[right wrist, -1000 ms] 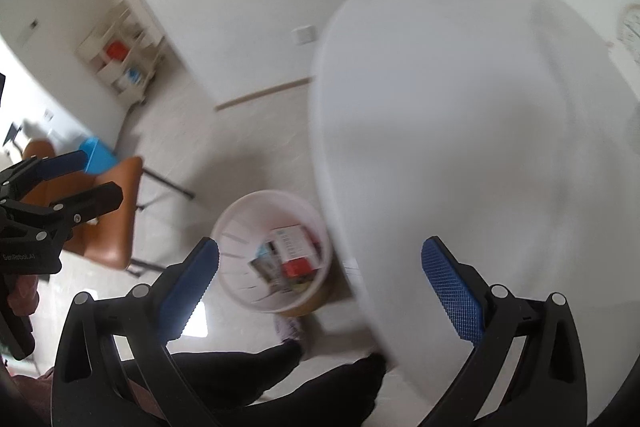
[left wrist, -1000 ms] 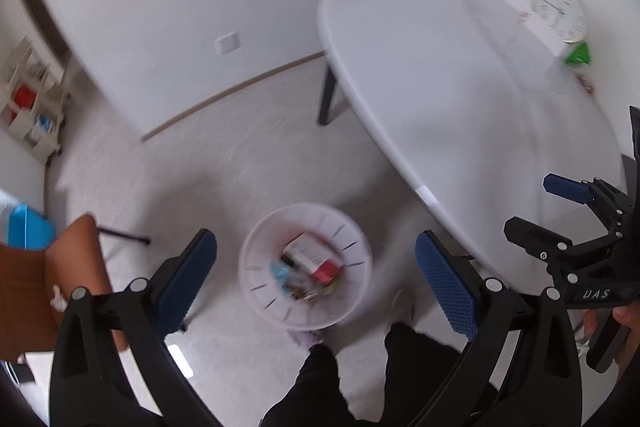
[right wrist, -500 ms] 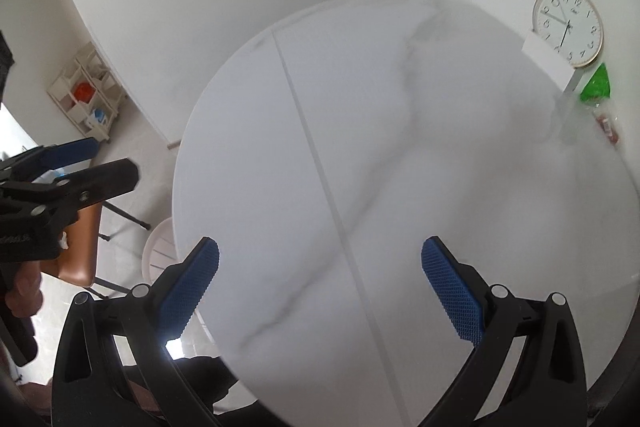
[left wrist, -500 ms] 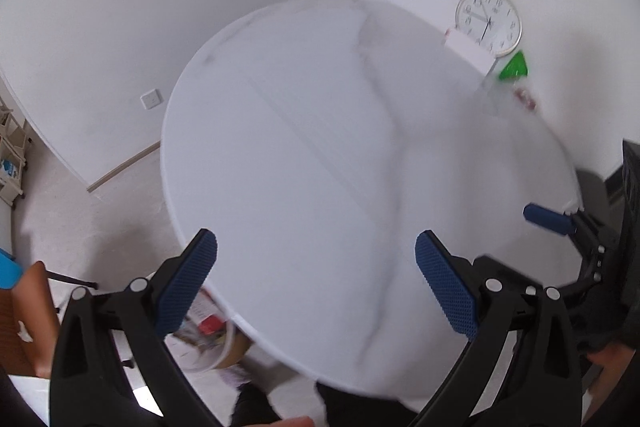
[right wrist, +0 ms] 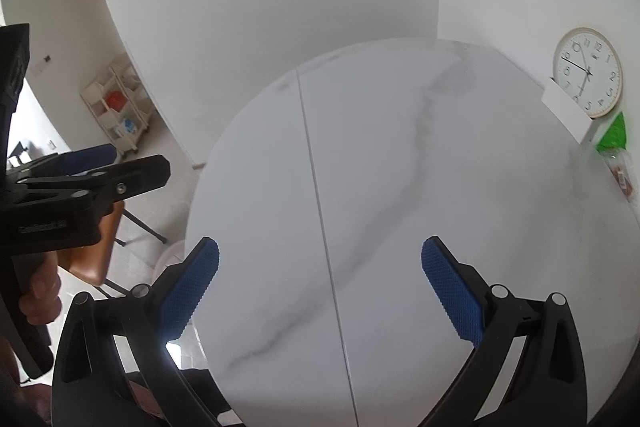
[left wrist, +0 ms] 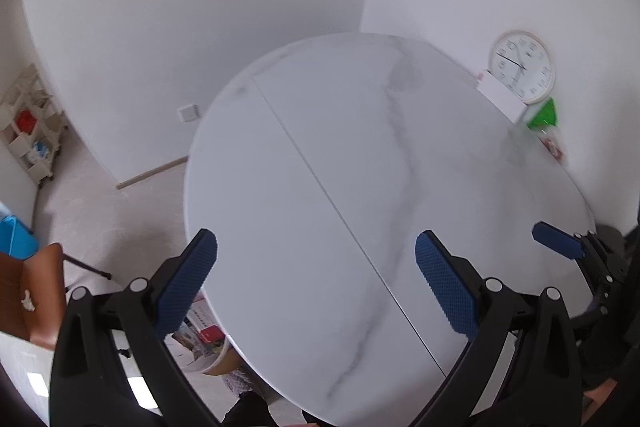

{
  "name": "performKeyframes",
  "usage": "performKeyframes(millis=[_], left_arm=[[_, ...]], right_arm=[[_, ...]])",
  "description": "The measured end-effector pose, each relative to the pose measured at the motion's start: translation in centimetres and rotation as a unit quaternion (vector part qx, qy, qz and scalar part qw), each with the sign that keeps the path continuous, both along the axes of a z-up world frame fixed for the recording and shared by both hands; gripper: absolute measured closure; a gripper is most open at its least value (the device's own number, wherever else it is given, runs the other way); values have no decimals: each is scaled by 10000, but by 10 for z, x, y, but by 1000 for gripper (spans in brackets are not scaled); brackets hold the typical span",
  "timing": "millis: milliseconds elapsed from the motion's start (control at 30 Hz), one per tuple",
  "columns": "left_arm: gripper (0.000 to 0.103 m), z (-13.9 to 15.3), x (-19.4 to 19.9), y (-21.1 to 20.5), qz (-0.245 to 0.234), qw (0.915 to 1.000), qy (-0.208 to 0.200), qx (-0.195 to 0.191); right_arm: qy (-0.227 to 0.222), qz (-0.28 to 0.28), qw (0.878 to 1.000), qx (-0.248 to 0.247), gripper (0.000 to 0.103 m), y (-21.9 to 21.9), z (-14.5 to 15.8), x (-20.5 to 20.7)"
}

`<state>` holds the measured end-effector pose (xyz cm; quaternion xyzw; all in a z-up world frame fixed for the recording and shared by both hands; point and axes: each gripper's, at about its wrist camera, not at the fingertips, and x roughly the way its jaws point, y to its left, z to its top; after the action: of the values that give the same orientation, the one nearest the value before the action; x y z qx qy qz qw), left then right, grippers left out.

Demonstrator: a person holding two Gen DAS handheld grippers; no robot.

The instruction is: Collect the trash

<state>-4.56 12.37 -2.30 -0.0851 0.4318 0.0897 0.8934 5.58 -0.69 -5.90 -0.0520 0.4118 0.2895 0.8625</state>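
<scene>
My left gripper [left wrist: 316, 283] is open and empty above the near edge of the round white marble table [left wrist: 360, 167]. My right gripper [right wrist: 320, 287] is open and empty above the same table [right wrist: 400, 187]. A green wrapper [left wrist: 543, 115] and a clear wrapper with red print [left wrist: 554, 145] lie at the table's far right edge; they also show in the right wrist view, green wrapper [right wrist: 612, 137] and clear wrapper [right wrist: 622, 179]. The white trash bin [left wrist: 204, 343] with trash inside stands on the floor, partly under the table's near left edge.
A wall clock [right wrist: 587, 73] leans behind a white box [right wrist: 568, 111] at the table's far right. A brown chair [left wrist: 28, 299] stands at the left. A white shelf unit [right wrist: 118, 107] stands by the far wall.
Both grippers have swung up from the trash bin on the floor to face the tabletop. In the last half second the left view shifted a little to the left.
</scene>
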Motion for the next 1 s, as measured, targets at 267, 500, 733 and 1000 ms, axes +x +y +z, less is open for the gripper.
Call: performKeyframes(millis=[267,500,733,1000], left_arm=[[8,7,-10,19,677,9973,-172,233],[8,6,-12,38,888,9956,-117,262],[8,4,-15,47,875,9959,-74,206],[8,2,-13,46,856,9962,-55,168]], right_arm=[[-58,304,9994,157,2,20,7,6],[-37,532,9985,150,2,41,8,7],[-26,586,9982,101,2,52,10,5],[-21,590,9983,18,2,55,13,5]])
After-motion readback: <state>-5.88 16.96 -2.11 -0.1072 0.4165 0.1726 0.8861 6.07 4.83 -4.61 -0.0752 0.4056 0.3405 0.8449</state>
